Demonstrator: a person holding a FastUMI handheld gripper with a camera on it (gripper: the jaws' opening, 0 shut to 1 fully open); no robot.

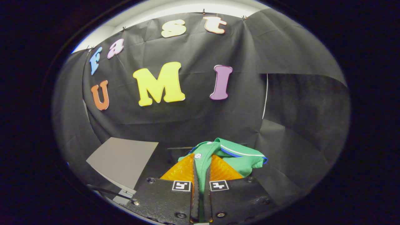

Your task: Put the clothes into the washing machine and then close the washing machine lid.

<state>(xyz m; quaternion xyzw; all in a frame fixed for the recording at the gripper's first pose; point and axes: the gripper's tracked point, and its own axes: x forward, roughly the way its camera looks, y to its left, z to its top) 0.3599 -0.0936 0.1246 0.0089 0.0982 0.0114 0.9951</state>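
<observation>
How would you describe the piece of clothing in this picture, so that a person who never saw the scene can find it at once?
Start at the black cloth wall and look down to the claw. Its two fingers are shut on a green garment, which bunches up just beyond them. It stands apart by its bright green cloth, a white and blue stripe and a small white button, unlike the flat grey panel beside it.

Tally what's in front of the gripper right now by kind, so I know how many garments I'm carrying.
Green garment, with a white button and white and blue trim, pinched between the fingers of the gripper: 1
Grey flat panel, to the left beyond the fingers: 1
Total: 2
</observation>
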